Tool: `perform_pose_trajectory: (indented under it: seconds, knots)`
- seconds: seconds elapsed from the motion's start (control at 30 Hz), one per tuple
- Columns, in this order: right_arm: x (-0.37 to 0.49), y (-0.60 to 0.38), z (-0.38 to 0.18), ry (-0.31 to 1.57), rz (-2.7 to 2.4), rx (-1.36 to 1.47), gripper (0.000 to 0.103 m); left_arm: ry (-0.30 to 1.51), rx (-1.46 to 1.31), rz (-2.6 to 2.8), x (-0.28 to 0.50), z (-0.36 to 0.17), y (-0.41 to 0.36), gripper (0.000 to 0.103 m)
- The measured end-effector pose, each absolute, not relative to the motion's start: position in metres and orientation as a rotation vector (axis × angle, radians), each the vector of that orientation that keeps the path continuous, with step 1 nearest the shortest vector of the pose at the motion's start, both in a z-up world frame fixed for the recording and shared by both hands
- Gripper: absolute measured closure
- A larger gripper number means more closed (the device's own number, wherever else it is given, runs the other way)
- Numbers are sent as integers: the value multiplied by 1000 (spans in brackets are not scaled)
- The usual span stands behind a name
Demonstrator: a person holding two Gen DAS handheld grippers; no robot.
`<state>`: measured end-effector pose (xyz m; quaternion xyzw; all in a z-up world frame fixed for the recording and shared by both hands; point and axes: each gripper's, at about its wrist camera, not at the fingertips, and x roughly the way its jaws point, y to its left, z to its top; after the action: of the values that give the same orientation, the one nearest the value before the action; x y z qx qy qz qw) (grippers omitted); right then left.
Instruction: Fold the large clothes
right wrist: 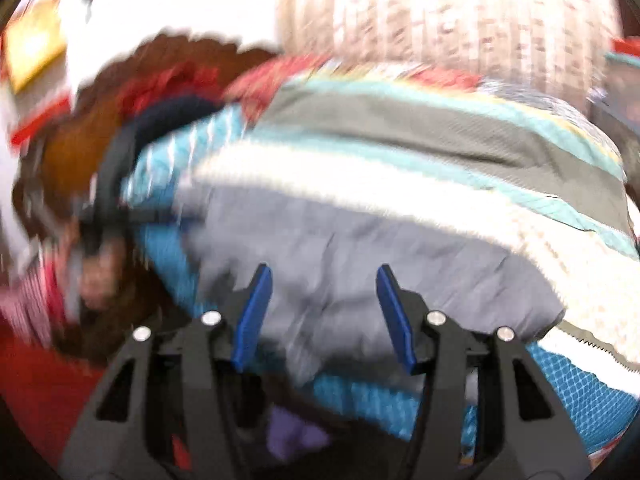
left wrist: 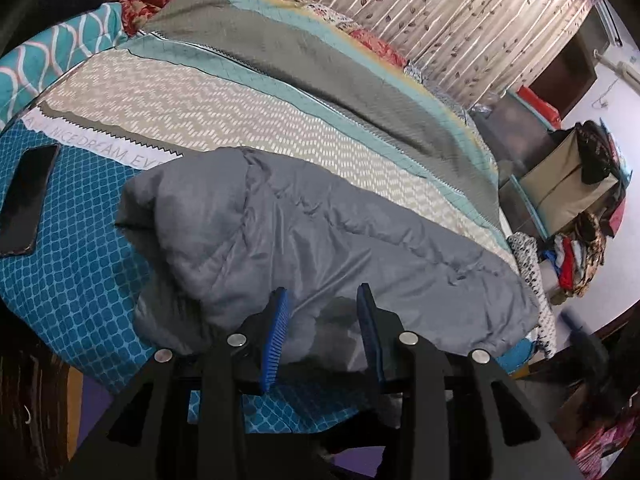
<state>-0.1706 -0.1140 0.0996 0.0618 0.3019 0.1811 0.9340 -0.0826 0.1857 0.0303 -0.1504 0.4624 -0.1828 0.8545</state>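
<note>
In the left wrist view, a grey padded jacket of shiny quilted cloth (left wrist: 320,252) lies bunched in the middle and lower part of the frame, on a bed with a patterned cover (left wrist: 224,120) of blue, beige, grey and teal bands. The left gripper (left wrist: 323,300) sits at the bottom centre. Its blue ribbed fingers (left wrist: 277,332) stand apart, and the near edge of the jacket lies in the gap between them; the pads do not press on the cloth, so it holds nothing.

A flat black phone (left wrist: 26,204) lies on the blue part of the cover at the left edge of the frame, well apart from the jacket. A cream curtain with a leaf print (left wrist: 460,20) fills the upper right. At the right edge, a beige fabric box with clothes (left wrist: 568,184) stands beside the bed.

The right wrist view is strongly blurred. The right gripper (right wrist: 324,276) is at the bottom centre, and its blue fingers (right wrist: 252,320) are wide apart and grip nothing. The grey jacket (right wrist: 340,248) shows between and beyond them, in the middle of the frame, on the same striped bed cover (right wrist: 400,128). At the left of this frame are brown and red shapes that I cannot identify.
</note>
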Motion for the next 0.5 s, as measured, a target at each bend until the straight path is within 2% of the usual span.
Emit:
perform_pose_trajectory:
  seconds: [0.07, 0.17, 0.27, 0.33, 0.5]
  knots:
    - [-157, -126, 99, 608, 321, 161, 51, 976, -282, -385, -76, 24, 179, 23]
    - [-136, -146, 69, 673, 260, 227, 51, 999, -253, -376, -69, 12, 172, 23]
    - [-126, -168, 20, 779, 187, 315, 51, 1035, -226, -361, -54, -9, 167, 23]
    - [-123, -188, -21, 838, 151, 398, 55, 1039, -191, -365, -41, -20, 161, 23]
    - [-107, -201, -65, 820, 168, 531, 59, 999, -69, -354, -6, -37, 135, 23]
